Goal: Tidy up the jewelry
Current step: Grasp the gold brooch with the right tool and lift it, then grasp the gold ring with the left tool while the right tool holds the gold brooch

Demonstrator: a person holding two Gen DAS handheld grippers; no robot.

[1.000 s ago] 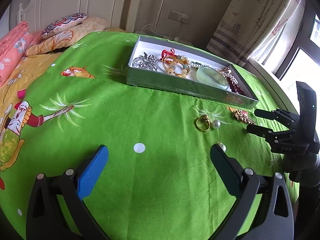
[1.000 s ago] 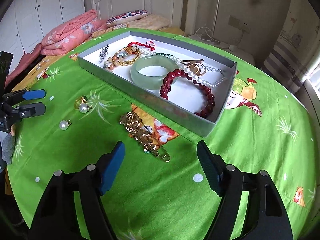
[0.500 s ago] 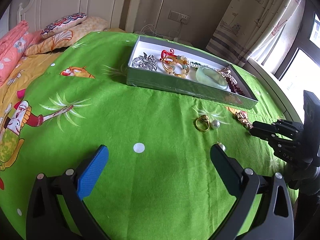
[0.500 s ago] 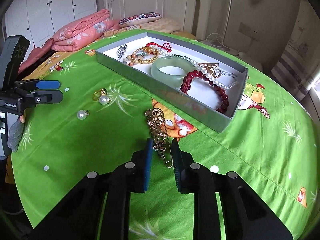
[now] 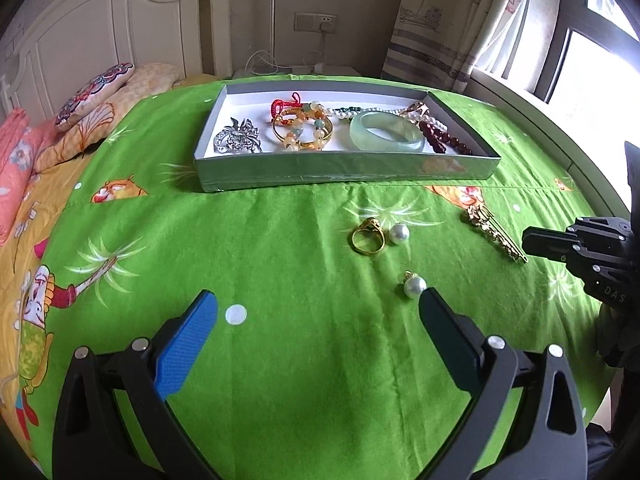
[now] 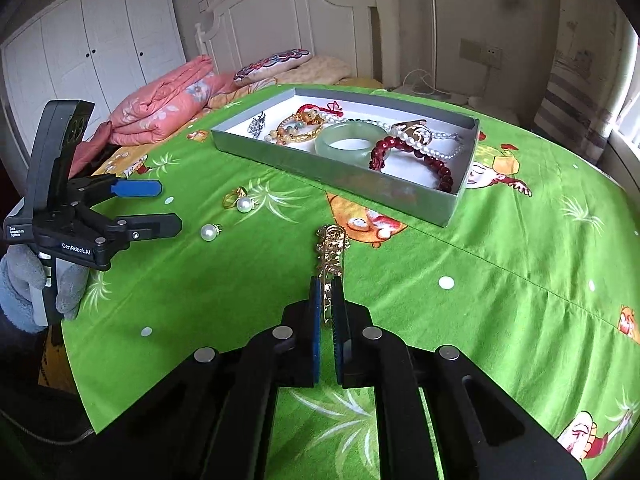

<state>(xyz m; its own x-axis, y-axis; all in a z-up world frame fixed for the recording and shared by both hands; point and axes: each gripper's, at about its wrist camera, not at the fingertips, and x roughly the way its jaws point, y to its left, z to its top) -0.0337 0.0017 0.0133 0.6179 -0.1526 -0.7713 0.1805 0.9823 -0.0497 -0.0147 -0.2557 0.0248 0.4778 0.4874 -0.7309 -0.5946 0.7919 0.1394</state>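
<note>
- Bottom centre of the right wrist view: the right gripper (image 6: 327,294) has its fingers clenched on the near end of the gold brooch (image 6: 331,254), which points away toward the frame's middle.
- Bottom of the left wrist view: the left gripper (image 5: 318,312) has its fingers released and spread wide over bare green bedspread (image 5: 280,240).
- Just beside its right finger tip lies a pearl earring (image 5: 414,286); a little farther are a gold ring (image 5: 368,234) and a second pearl (image 5: 399,234), side by side.
- Open cloth runs between these pieces and the box.
- Upper middle of both views: the grey box (image 5: 344,170) holds a jade bangle (image 5: 386,136), red bead bracelet (image 6: 412,158) and other pieces; its near wall faces the loose pieces.
- The bedspread's edge curves down at the right of the left wrist view, below the window.
</note>
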